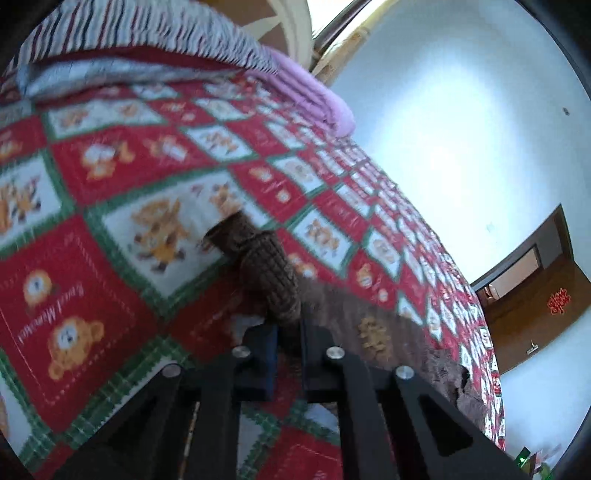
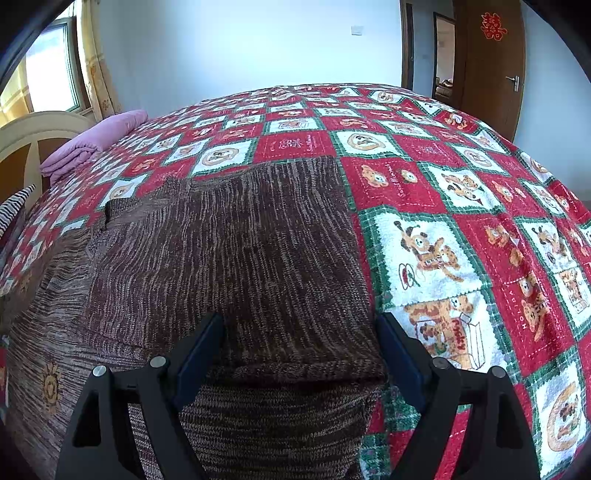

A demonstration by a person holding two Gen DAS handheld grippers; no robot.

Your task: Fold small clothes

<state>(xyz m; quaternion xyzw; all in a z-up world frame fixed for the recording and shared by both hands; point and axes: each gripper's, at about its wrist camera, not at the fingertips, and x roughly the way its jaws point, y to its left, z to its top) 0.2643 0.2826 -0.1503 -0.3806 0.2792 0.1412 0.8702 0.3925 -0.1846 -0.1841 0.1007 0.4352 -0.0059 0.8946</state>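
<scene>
1. Jaws on my left gripper (image 1: 290, 334) are pressed together, pinching a rolled-up sleeve or edge of the brown knit sweater (image 1: 258, 258); the knit stands up from between them, lifted off the bed.
2. Jaws on my right gripper (image 2: 301, 354) stand spread wide over the same brown knit sweater (image 2: 236, 243), one blue pad on each side of a folded panel; I cannot tell whether the pads touch the cloth.
3. From the right wrist view, the sweater lies mostly flat on the quilt (image 2: 443, 192), with a darker folded layer on top and a lighter part with a small sun motif (image 2: 50, 384) trailing off to the left.
4. That quilt is a red, white and green check with cartoon bears, and it covers the whole bed.
5. A folded pink blanket (image 2: 92, 144) sits near the pale headboard (image 2: 33, 129), well apart from the sweater.
6. Striped bedding (image 1: 147, 33) shows at the top of the left wrist view, which is blurred.
7. A brown door (image 2: 487, 70) with a red paper emblem (image 2: 493, 26) stands beyond the bed's far corner.
</scene>
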